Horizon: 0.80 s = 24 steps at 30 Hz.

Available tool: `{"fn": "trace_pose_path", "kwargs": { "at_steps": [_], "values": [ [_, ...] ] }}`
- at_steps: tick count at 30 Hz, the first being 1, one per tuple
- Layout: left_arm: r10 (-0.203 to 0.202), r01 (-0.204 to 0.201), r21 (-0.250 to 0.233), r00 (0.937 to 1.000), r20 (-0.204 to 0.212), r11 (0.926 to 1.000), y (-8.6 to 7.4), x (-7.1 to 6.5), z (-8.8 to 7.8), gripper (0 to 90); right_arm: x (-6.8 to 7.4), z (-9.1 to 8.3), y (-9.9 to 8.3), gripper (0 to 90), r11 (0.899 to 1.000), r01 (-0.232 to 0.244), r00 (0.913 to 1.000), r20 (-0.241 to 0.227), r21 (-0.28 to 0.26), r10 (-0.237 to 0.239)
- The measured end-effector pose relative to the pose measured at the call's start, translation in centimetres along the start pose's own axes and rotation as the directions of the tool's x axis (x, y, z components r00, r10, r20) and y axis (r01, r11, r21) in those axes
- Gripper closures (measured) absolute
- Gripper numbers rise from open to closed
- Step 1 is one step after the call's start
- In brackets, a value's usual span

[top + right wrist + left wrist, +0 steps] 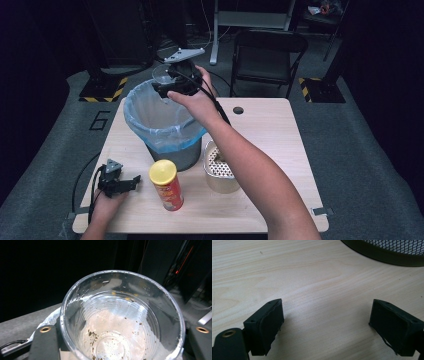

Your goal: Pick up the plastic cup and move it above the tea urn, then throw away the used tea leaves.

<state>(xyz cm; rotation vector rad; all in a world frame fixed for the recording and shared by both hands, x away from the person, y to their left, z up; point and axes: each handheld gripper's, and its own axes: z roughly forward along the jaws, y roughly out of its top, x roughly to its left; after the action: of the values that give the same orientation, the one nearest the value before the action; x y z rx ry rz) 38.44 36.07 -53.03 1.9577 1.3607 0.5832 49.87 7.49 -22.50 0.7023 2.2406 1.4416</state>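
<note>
Resting low at the lower left of the high view, the left hand-held gripper (134, 181) sits on the bench (280, 150) with its jaws spread wide and only bare wood between them, as its own view confirms. Just right of it stands a red chip can (167, 185) with a yellow lid, upright. Up above, centre-left, there's the mesh bin (162, 125) with its blue liner. Over the bin's far rim hangs the right hand-held gripper (161, 86), jaws clamped either side of a clear plastic cup (122, 317), crumbs stuck inside it. Right of the can sits a perforated metal pot (220, 172), against the forearm.
</note>
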Motion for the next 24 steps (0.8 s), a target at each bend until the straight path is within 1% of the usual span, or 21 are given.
{"fn": "trace_pose_path", "kwargs": {
  "at_steps": [1, 2, 3, 4, 5, 6, 8, 9, 10, 11, 12, 13, 14, 15, 16, 18, 20, 21, 22, 23, 24],
  "values": [
    [0.000, 0.000, 0.001, 1.0000, -0.001, 1.0000, 0.0, 0.0, 0.0, 11.6, -0.1, 0.3, -0.1, 25.3, 1.000, -0.010, 0.9999, -0.013, 0.021, 0.011],
    [0.001, 0.000, 0.002, 1.0000, -0.003, 1.0000, 0.0, 0.0, 0.0, 11.7, -0.1, 0.7, -0.4, 11.6, 0.997, -0.037, 0.9986, -0.035, 0.061, 0.039],
    [0.002, -0.002, 0.003, 1.0000, -0.006, 1.0000, 0.0, 0.0, -0.1, 11.7, -0.1, 0.7, -0.4, 11.6, 0.997, -0.037, 0.9986, -0.035, 0.061, 0.039],
    [-0.005, 0.005, 0.001, 1.0000, -0.007, 1.0000, 0.0, -0.1, 0.0, 11.7, 0.0, 0.8, -0.5, 9.4, 0.996, -0.042, 0.9984, -0.034, 0.077, 0.045],
    [-0.012, 0.012, 0.008, 0.9999, -0.006, 0.9999, 0.0, -0.2, -0.1, 11.7, 0.1, 0.8, -0.6, 9.2, 0.996, -0.035, 0.9989, -0.028, 0.078, 0.037],
    [-0.011, 0.011, 0.012, 0.9999, -0.008, 0.9999, 0.0, -0.2, -0.1, 11.8, 0.2, 0.5, -0.8, 8.4, 0.997, -0.023, 0.9996, -0.018, 0.069, 0.024],
    [-0.009, 0.009, 0.016, 1.0000, 0.002, 0.9998, 0.0, -0.2, -0.1, 11.8, 0.1, 0.0, -0.9, 6.7, 0.998, -0.012, 0.9996, -0.025, 0.061, 0.014],
    [-0.014, 0.014, 0.017, 0.9999, 0.004, 0.9998, 0.0, -0.3, -0.2, 11.8, 0.0, -0.3, -1.0, 6.8, 0.998, -0.014, 0.9992, -0.037, 0.054, 0.016],
    [-0.024, 0.024, -0.001, 0.9997, -0.001, 0.9997, 0.0, -0.4, -0.1, 11.9, 0.0, -0.7, -1.0, 7.1, 0.999, -0.018, 0.9991, -0.037, 0.045, 0.019],
    [-0.027, 0.027, 0.009, 0.9996, 0.008, 0.9996, 0.0, -0.3, -0.2, 12.1, 0.0, -1.3, -1.2, 9.2, 0.999, -0.012, 0.9996, -0.025, 0.029, 0.013],
    [-0.027, 0.027, 0.019, 0.9996, 0.010, 0.9995, 0.1, -0.3, -0.3, 12.5, 0.0, -1.8, -1.3, 11.7, 1.000, -0.016, 0.9995, -0.026, 0.018, 0.017],
    [-0.037, 0.037, 0.022, 0.9992, 0.012, 0.9991, 0.1, -0.3, -0.4, 13.6, -0.1, -2.3, -1.4, 13.6, 1.000, -0.012, 0.9994, -0.033, 0.004, 0.012],
    [-0.045, 0.045, 0.009, 0.9989, 0.011, 0.9990, 0.1, -0.3, -0.3, 14.1, -0.1, -2.9, -1.7, 13.7, 1.000, -0.009, 0.9998, -0.020, 0.000, 0.009],
    [-0.051, 0.051, 0.006, 0.9986, 0.009, 0.9987, 0.1, -0.3, -0.3, 14.3, -0.2, -3.6, -1.9, 14.1, 1.000, -0.015, 0.9997, -0.019, -0.005, 0.015],
    [-0.050, 0.050, 0.016, 0.9987, 0.009, 0.9986, 0.2, -0.3, -0.4, 14.7, -0.2, -4.3, -2.3, 15.3, 1.000, -0.019, 0.9994, -0.030, -0.013, 0.018],
    [-0.055, 0.055, 0.024, 0.9984, 0.012, 0.9982, 0.3, -0.4, -0.5, 15.0, -0.3, -5.8, -3.1, 18.6, 0.999, -0.015, 0.9999, -0.006, -0.028, 0.015],
    [-0.065, 0.065, 0.022, 0.9977, 0.019, 0.9977, 0.4, -0.6, -0.6, 15.0, -0.6, -7.4, -4.1, 20.7, 0.999, -0.008, 1.0000, -0.001, -0.049, 0.008],
    [-0.062, 0.061, 0.019, 0.9979, 0.022, 0.9979, 0.4, -0.6, -0.7, 15.0, -0.7, -8.0, -4.6, 22.2, 0.998, 0.005, 1.0000, 0.006, -0.061, -0.005],
    [-0.056, 0.055, 0.022, 0.9983, 0.019, 0.9982, 0.5, -0.6, -0.8, 15.0, -0.9, -8.8, -5.3, 22.9, 0.998, 0.008, 0.9999, 0.008, -0.063, -0.007],
    [-0.064, 0.063, 0.019, 0.9977, 0.024, 0.9978, 0.6, -0.7, -0.9, 14.9, -0.9, -9.2, -5.7, 23.6, 0.998, 0.002, 1.0000, 0.009, -0.065, -0.001],
    [-0.067, 0.067, 0.026, 0.9973, 0.029, 0.9974, 0.6, -0.7, -1.0, 14.8, -1.1, -10.3, -6.9, 24.4, 0.997, 0.006, 0.9997, 0.023, -0.071, -0.005]
  ]
}}
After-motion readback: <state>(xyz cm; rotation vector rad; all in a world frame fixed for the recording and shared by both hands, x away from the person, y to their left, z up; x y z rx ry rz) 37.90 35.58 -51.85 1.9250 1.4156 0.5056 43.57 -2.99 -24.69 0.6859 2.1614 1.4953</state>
